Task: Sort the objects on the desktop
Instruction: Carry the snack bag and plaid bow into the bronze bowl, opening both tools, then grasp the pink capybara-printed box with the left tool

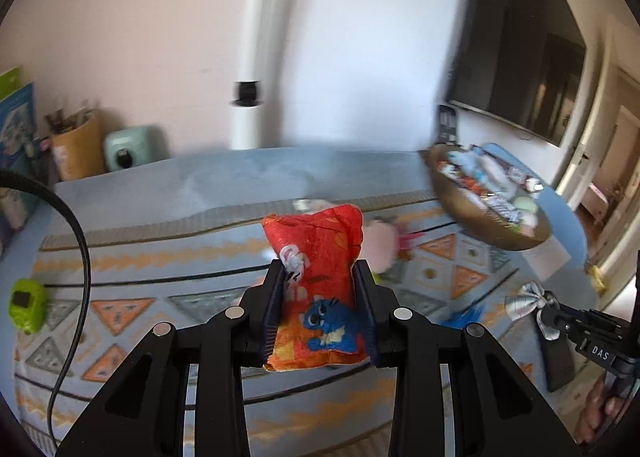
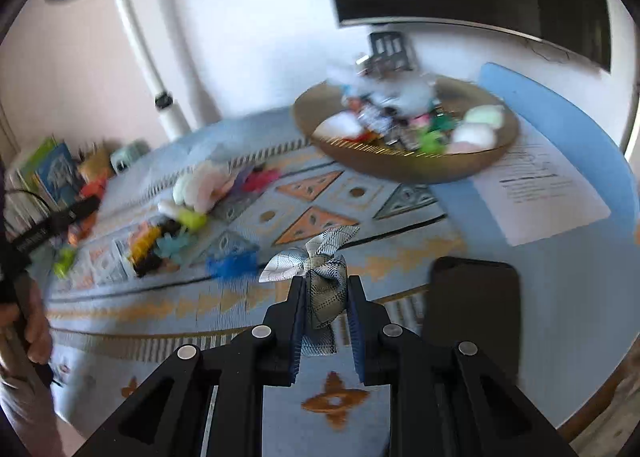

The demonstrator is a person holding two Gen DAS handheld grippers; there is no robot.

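My left gripper [image 1: 320, 269] is shut on a red and orange snack packet [image 1: 320, 289] with a blue cartoon animal, held above the patterned mat. My right gripper [image 2: 325, 281] is shut on a grey checked ribbon bow [image 2: 320, 269], held above the mat; the bow also shows in the left wrist view [image 1: 530, 303]. A golden bowl [image 2: 400, 165] at the back right holds several snacks, pompoms and clips; it also shows in the left wrist view [image 1: 472, 217]. Loose pompoms [image 2: 204, 185] and coloured hair clips [image 2: 156, 245] lie on the mat at the left.
A black phone [image 2: 472, 309] lies near the table's right front edge. A printed sheet [image 2: 540, 185] lies beside the bowl. A white lamp pole [image 1: 250, 57], a pen cup [image 1: 76, 153], a mint device [image 1: 132, 149] and books stand at the back. A green gadget [image 1: 26, 305] lies left.
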